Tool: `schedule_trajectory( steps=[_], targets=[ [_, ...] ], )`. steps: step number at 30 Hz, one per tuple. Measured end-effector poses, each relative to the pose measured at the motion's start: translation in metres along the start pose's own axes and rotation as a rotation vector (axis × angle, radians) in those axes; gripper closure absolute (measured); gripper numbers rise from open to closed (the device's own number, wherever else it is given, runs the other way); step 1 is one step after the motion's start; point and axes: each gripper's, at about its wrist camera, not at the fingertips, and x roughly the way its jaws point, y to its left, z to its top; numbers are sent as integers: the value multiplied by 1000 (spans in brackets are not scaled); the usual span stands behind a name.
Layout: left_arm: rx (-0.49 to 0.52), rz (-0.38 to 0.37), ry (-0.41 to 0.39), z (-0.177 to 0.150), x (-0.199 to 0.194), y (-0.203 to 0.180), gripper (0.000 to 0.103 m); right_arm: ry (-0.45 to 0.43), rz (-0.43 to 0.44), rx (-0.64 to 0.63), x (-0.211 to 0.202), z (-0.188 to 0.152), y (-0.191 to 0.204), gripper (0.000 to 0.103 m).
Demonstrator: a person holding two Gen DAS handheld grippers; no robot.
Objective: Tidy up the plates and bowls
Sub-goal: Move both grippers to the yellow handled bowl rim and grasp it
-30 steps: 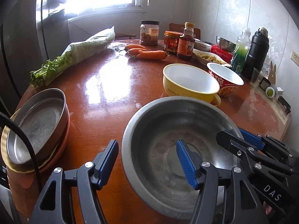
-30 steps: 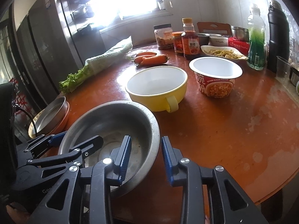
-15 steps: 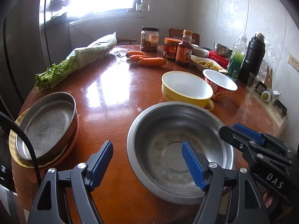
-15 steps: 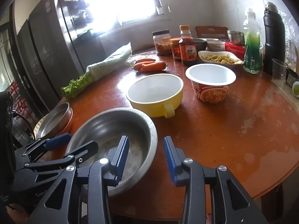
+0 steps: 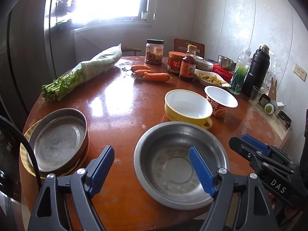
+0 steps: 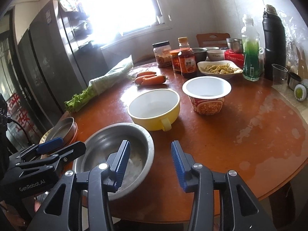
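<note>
Round wooden table (image 5: 123,104). Steel bowl (image 5: 173,165) near front edge, dull, scuffed, empty, just before yellow bowl (image 5: 186,105). Stacked metal plates (image 5: 57,144) at left edge. Left gripper (image 5: 152,165) wide open, holding nothing. Right gripper (image 6: 150,161) open, straddling steel bowl's rim; contact unclear.

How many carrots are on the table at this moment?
3. The carrots lie bunched at the far middle of the table: the largest carrot nearest the camera, a second carrot just behind it, and a third carrot farthest back. More may be hidden.

Dull scuffed metal bowl (image 5: 181,161) on a glossy, worn wooden table (image 5: 123,104)
</note>
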Motion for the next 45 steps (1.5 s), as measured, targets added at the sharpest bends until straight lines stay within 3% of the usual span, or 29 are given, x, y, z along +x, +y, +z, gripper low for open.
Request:
schedule_trajectory(
  steps=[8,28,31,35,45],
  targets=[
    [18,-5,-9,21,10,-10,23,-11,-1,7,8,17,-6,51],
    [27,-15,114,59,84,-19,23,43,-34,21,65,48,-37,51],
    [21,-12,127,61,92,-18,23,52,-36,8,74,49,-35,53],
    [5,-6,148,62,100,-15,23,75,-49,-15,89,52,-33,64],
    [-6,-9,187,69,121,-9,23,101,-57,-42,119,69,-29,67]
  ],
)
